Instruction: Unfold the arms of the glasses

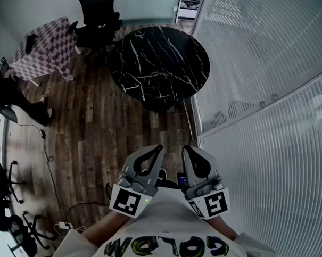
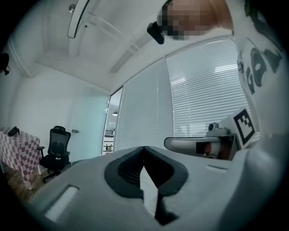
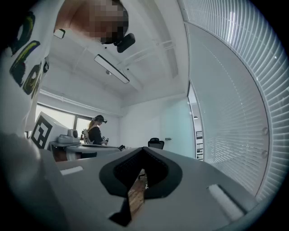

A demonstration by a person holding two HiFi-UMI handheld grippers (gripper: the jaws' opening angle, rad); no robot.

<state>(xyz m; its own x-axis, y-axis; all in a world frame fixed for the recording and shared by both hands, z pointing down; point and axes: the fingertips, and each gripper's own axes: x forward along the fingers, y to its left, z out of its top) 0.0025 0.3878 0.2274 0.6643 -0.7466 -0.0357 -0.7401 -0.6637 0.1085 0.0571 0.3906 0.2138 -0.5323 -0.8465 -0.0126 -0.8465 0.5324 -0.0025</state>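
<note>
The left hand-held gripper and the right hand-held gripper are both shut tight and empty. A round black bench stands ahead of them.

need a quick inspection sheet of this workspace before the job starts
surface: round black marble table, nothing seen on it
job's things: nothing seen in any view
clutter: nothing seen
grippers: left gripper and right gripper both shut, empty, held level near the person's chest
cables: black cable on the wood floor, leading to a power strip
surroundings: checkered table, office chair, slatted blinds at right, another person far off
</note>
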